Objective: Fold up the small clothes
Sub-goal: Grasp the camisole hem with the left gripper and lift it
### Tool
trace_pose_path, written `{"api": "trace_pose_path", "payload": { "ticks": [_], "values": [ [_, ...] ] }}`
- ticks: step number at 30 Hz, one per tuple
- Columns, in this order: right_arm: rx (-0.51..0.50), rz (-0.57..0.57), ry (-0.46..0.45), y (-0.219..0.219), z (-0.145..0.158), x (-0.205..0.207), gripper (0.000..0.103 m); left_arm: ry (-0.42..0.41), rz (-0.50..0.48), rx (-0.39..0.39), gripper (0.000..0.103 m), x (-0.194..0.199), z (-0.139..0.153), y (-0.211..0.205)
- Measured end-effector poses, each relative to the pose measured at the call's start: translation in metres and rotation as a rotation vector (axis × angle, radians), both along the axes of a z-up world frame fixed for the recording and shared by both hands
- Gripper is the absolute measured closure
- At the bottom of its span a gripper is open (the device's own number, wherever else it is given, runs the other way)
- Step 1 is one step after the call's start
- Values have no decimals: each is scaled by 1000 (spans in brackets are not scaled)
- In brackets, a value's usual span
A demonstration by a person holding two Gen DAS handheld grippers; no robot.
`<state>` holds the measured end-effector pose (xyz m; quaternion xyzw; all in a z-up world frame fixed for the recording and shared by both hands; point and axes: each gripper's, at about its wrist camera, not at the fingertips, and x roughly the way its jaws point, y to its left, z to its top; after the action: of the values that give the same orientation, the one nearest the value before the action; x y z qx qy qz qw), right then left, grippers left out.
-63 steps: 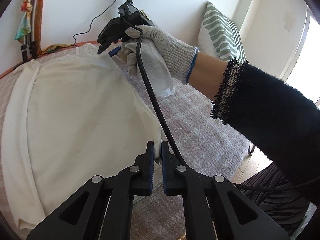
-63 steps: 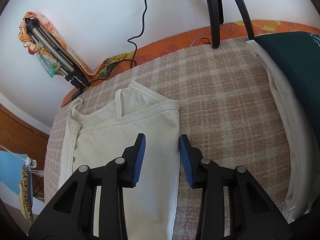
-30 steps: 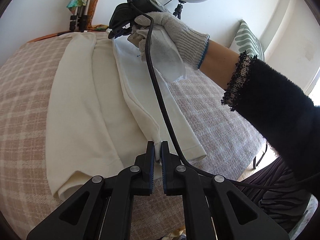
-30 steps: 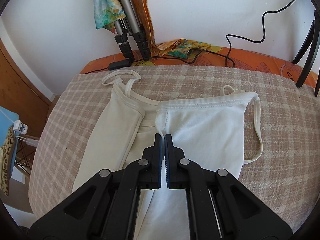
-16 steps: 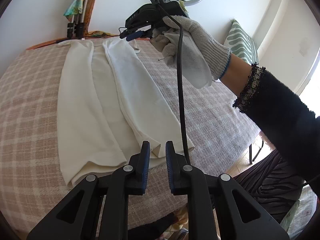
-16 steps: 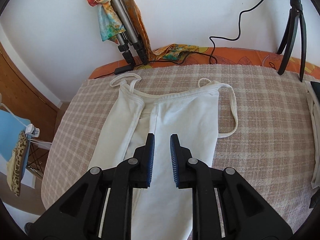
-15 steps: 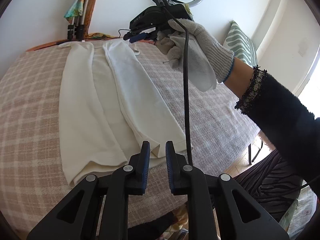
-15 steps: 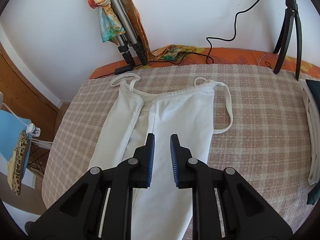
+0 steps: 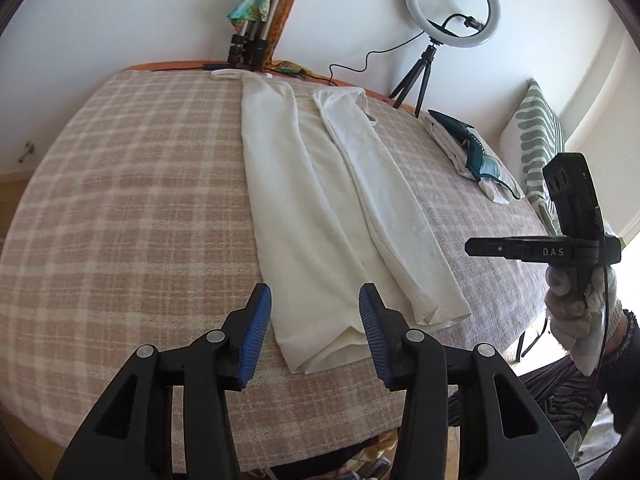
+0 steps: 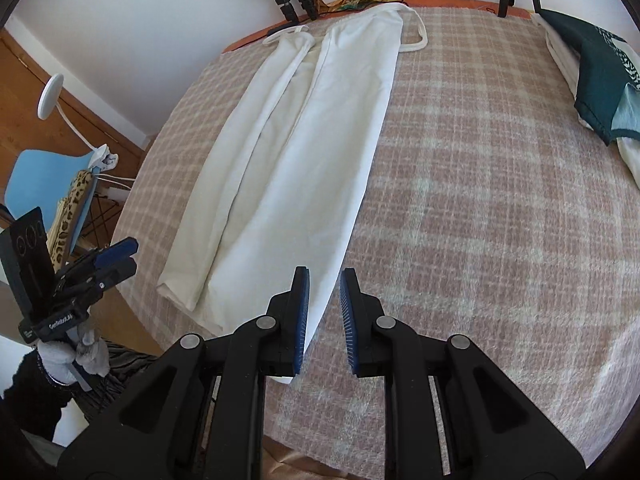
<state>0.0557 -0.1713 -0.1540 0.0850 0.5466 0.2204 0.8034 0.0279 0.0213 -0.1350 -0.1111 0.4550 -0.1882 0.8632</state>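
The white garment [image 9: 344,216] lies flat on the plaid blanket [image 9: 132,208] of the bed, folded lengthwise into a long narrow strip, both long sides turned in toward the middle. Its straps are at the far end by the wall, its hem at the near edge of the bed. The left tool [image 9: 316,330] hangs just above the near hem; its jaws have just been opening and stand well apart, with nothing between the pads. The right tool [image 10: 323,316] hovers over the garment's near right corner, jaws a little apart and gripping nothing. On the far right of the bed lies a pile of folded clothes [image 10: 588,64], a dark green piece on top. A ring light [image 9: 452,4] on a small tripod stands beside the far wall.
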Motion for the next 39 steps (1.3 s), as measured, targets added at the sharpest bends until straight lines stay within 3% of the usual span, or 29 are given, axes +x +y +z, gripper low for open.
{"api": "trace_pose_path", "payload": {
  "ticks": [4,7,14,18,23,39],
  "values": [
    [36,9,61,0,-20,-17,86,123,25,-91,59,1,-24,10],
    [67,18,81,-2,-28,-25,86,153,15,-111,59,-5,-32,8],
    [87,59,80,3,-31,-31,86,97,-42,-22,69,-20,-33,-8],
    [126,61,92,-1,-33,-29,87,112,-40,-45,83,-17,-36,-4],
    [170,65,101,5,-35,-30,95,135,-32,-138,93,-14,-39,4],
    [352,-35,34,-28,-8,-23,97,67,-23,-218,98,-3,-13,6]
  ]
}}
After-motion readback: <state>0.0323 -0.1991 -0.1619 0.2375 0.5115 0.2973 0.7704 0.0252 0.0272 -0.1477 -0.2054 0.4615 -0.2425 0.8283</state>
